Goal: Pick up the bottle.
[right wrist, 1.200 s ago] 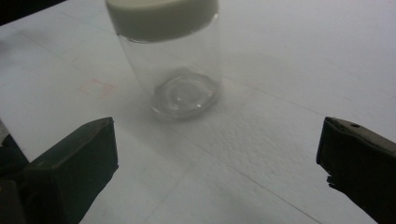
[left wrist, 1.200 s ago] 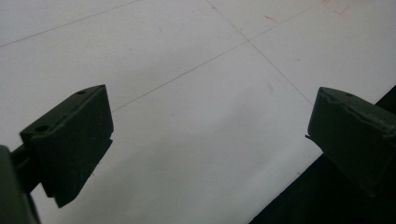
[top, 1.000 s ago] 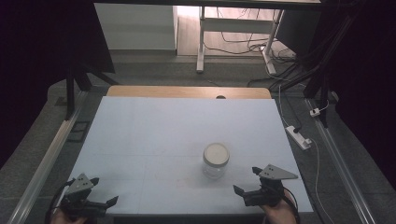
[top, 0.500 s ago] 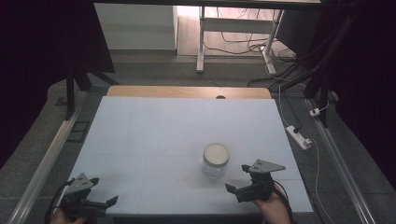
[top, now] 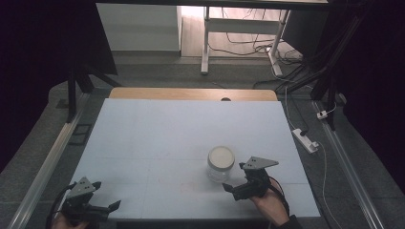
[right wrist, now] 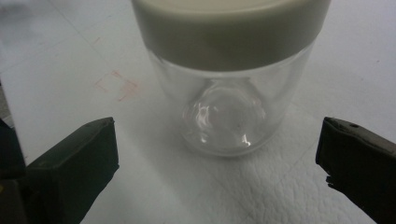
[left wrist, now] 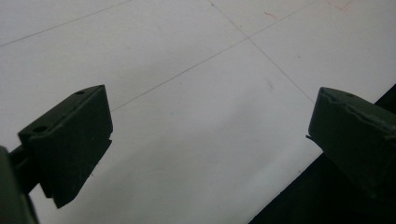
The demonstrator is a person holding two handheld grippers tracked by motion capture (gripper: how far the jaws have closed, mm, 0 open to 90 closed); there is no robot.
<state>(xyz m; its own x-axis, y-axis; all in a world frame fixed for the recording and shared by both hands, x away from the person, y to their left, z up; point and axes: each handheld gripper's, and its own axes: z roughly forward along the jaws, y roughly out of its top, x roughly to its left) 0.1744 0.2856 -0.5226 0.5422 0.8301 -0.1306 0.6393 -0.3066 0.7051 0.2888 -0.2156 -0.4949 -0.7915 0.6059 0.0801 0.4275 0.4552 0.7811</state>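
A clear glass jar [top: 220,163] with a cream lid stands upright on the white table [top: 181,129], right of centre near the front. My right gripper [top: 235,177] sits just in front and to the right of it, open. In the right gripper view the jar [right wrist: 229,93] fills the upper middle, just beyond the wide-apart jaws of the right gripper [right wrist: 217,158]; they do not touch it. The jar looks empty. My left gripper [top: 106,200] rests at the table's front left corner, open. In the left gripper view, the left gripper [left wrist: 210,135] has bare table between its jaws.
A wooden strip [top: 191,94] borders the table's far edge. Faint red marks [right wrist: 119,86] lie on the table left of the jar. A power strip [top: 305,140] lies on the floor to the right. Metal rails run along both sides.
My right gripper has moved left and forward, closing in on the jar. The left gripper and the jar have stayed where they were.
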